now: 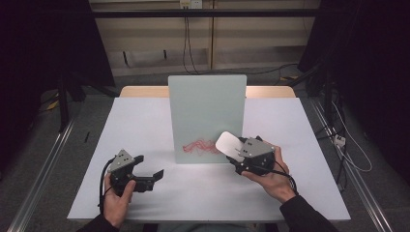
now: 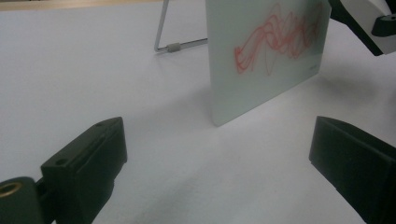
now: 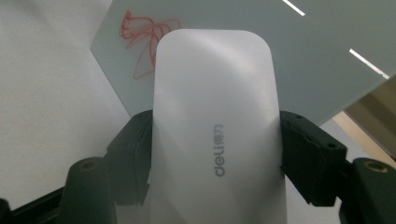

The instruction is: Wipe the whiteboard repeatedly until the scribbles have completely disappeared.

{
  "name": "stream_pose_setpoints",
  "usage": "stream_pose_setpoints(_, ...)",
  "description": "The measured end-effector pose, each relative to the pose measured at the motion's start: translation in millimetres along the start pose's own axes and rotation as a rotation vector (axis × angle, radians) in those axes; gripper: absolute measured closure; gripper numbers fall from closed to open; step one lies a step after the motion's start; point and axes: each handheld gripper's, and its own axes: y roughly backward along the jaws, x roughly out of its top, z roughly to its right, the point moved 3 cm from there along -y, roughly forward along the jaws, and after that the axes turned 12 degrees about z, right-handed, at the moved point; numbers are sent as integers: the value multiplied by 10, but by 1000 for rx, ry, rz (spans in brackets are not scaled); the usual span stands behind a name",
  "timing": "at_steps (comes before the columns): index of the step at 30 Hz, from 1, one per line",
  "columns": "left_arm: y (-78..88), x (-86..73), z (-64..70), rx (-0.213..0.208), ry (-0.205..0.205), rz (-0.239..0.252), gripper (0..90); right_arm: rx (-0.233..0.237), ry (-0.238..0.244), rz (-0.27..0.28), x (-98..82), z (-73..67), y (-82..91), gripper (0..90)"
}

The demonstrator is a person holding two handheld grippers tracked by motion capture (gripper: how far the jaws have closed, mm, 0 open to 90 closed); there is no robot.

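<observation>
1. Right gripper (image 1: 235,151) is clamped on a white eraser (image 3: 217,135), a smooth, matte, rounded-corner block with grey "deli" lettering, its jaws pressing both long sides.
2. Just ahead of that gripper stands a pale, glossy rectangular board (image 1: 207,116), propped upright on a thin metal wire stand (image 2: 173,45); red scribbles (image 1: 200,145) run along its lower part, just beside the eraser's tip.
3. Left gripper (image 1: 151,171) hovers with its blocky black jaws wide apart, holding nothing, well to the left of the board.
4. Beneath both lies a plain white surface (image 1: 145,121) with a wooden far edge; beyond it are a grey floor, trailing cables and dark surroundings.
</observation>
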Motion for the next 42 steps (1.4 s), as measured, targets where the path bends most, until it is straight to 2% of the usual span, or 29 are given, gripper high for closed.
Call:
stream_pose_setpoints(9, -1, -1, 2, -2, 1, -2, 42, -52, 89, 30, 55, 1, -115, 314)
stream_pose_setpoints(11, -1, -1, 2, -1, -1, -3, 42, -60, 91, 25, 52, -8, -134, 315)
stream_pose_setpoints(24, 4, 2, 1, -1, 0, 3, 42, -94, 204, 0, 15, -143, -261, 315)
stream_pose_setpoints(26, 4, 2, 1, -1, -1, 2, 42, -99, 209, 2, 12, -156, -270, 315)
stream_pose_setpoints(34, 2, 2, 3, -2, 0, -2, 42, -61, 218, 8, -7, -267, -350, 315)
stream_pose_setpoints(42, 6, 3, 3, -1, -3, -3, 42, 32, 238, -11, -54, -437, -474, 315)
